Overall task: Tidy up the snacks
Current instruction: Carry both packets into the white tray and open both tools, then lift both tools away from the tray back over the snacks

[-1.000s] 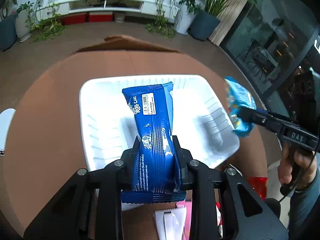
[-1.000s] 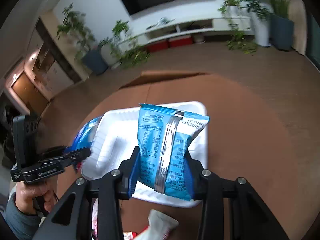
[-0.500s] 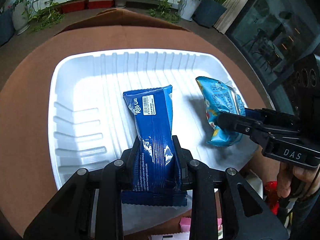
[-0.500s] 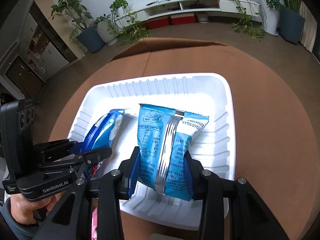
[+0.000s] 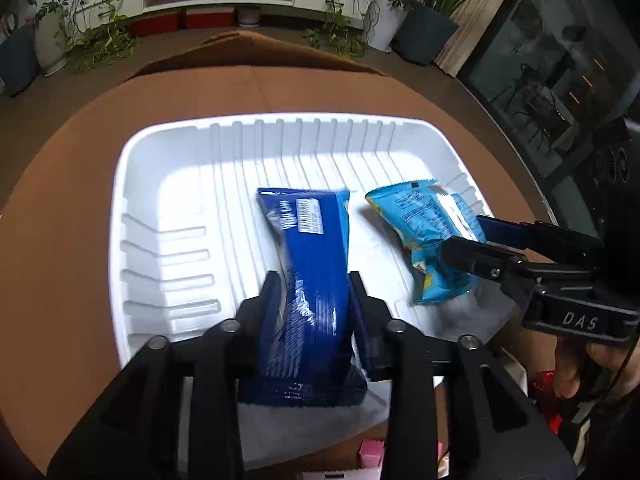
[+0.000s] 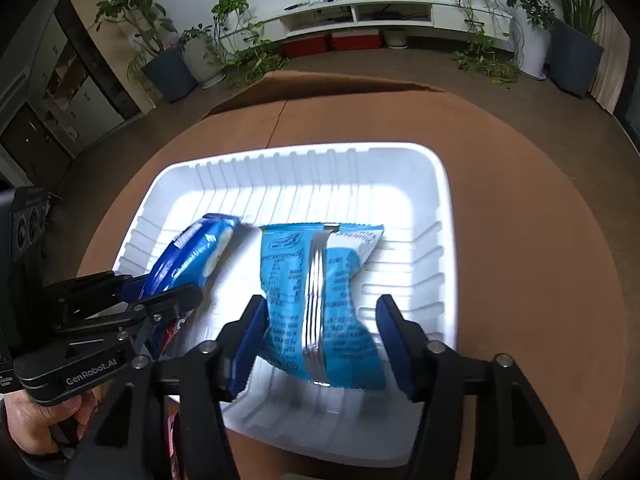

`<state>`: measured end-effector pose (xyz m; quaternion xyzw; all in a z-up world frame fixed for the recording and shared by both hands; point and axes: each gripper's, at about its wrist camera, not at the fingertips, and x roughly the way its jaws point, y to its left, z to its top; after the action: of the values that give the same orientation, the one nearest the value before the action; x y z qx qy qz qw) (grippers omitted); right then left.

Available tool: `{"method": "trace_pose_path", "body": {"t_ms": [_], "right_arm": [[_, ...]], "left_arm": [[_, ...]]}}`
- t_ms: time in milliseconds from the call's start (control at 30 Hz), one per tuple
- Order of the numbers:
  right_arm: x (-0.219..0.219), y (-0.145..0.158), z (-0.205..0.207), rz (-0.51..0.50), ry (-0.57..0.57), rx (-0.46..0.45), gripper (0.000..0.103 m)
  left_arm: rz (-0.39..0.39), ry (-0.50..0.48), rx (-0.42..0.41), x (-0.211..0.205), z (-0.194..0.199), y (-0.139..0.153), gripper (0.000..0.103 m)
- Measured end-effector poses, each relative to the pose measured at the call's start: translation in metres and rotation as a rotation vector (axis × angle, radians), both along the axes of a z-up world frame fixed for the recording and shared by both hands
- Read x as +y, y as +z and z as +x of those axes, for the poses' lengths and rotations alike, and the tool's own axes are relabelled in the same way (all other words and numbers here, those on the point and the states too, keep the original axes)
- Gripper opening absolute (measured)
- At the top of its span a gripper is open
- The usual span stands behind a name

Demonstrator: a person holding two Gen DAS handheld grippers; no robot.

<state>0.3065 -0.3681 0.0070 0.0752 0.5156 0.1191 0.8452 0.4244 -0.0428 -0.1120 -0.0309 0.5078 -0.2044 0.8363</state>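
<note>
Left gripper (image 5: 314, 288): jaws have just been opening; the dark blue roll-cake pack (image 5: 310, 276) lies between them, apparently no longer clamped.
Right gripper (image 6: 322, 314): jaws have just been opening, now clearly parted; the right pad stands apart from the light blue snack bag (image 6: 320, 300), which leans against the left one.
Both packs: inside the white tray (image 5: 132, 240) on the brown counter (image 5: 60, 184), lying side by side, near but seemingly not touching.
Long axes: each pack runs straight forward from its own jaws, toward the tray's far wall.
Key relation: each pack's near end sits between its pads, so retreat looks safest straight back and up.
Risk: a sideways pull could drag a pack.
</note>
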Motion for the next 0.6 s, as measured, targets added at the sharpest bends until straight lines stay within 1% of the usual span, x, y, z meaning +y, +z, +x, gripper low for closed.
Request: {"method": "trace_pose_path", "body": {"t_ms": [67, 100, 133, 167, 200, 233, 300, 333, 367, 400, 433, 467, 500, 533, 600], "right_arm": [[-0.007, 0.008, -0.001, 0.013, -0.008, -0.02, 0.066], [-0.011, 0.014, -0.003, 0.018, -0.013, -0.035, 0.069], [-0.016, 0.024, -0.006, 0.026, -0.022, -0.06, 0.075], [-0.019, 0.031, -0.009, 0.032, -0.031, -0.078, 0.079], [-0.024, 0.038, -0.011, 0.04, -0.042, -0.097, 0.087], [-0.029, 0.048, -0.015, 0.052, -0.055, -0.12, 0.091], [-0.042, 0.069, -0.025, 0.094, -0.07, -0.176, 0.092], [-0.05, 0.081, -0.034, 0.126, -0.073, -0.219, 0.094], [-0.059, 0.092, -0.042, 0.153, -0.079, -0.261, 0.096], [-0.067, 0.102, -0.051, 0.178, -0.09, -0.303, 0.1], [-0.073, 0.11, -0.059, 0.2, -0.101, -0.338, 0.103], [-0.083, 0.12, -0.07, 0.236, -0.111, -0.381, 0.103], [-0.089, 0.125, -0.078, 0.259, -0.113, -0.407, 0.103], [-0.098, 0.134, -0.092, 0.287, -0.116, -0.447, 0.103], [-0.105, 0.142, -0.112, 0.314, -0.117, -0.488, 0.103]], "left_arm": [[-0.004, 0.013, -0.032, 0.008, -0.005, 0.017, 0.055], [-0.004, 0.02, -0.052, 0.01, -0.008, 0.024, 0.059], [-0.007, 0.026, -0.076, 0.014, -0.012, 0.033, 0.061], [-0.014, 0.031, -0.093, 0.017, -0.016, 0.04, 0.064], [-0.033, 0.041, -0.12, 0.021, -0.022, 0.051, 0.068], [-0.052, 0.045, -0.137, 0.026, -0.027, 0.06, 0.072], [-0.121, 0.038, -0.159, 0.036, -0.041, 0.076, 0.085], [-0.147, 0.036, -0.161, 0.043, -0.049, 0.085, 0.09], [-0.168, 0.029, -0.166, 0.046, -0.057, 0.091, 0.101], [-0.189, 0.021, -0.185, 0.05, -0.066, 0.098, 0.103], [-0.222, 0.025, -0.241, 0.058, -0.082, 0.11, 0.103], [-0.248, 0.033, -0.293, 0.064, -0.094, 0.118, 0.103], [-0.286, 0.051, -0.37, 0.073, -0.111, 0.127, 0.103], [-0.298, 0.06, -0.405, 0.076, -0.122, 0.132, 0.103], [-0.306, 0.076, -0.46, 0.086, -0.148, 0.143, 0.103]]}}
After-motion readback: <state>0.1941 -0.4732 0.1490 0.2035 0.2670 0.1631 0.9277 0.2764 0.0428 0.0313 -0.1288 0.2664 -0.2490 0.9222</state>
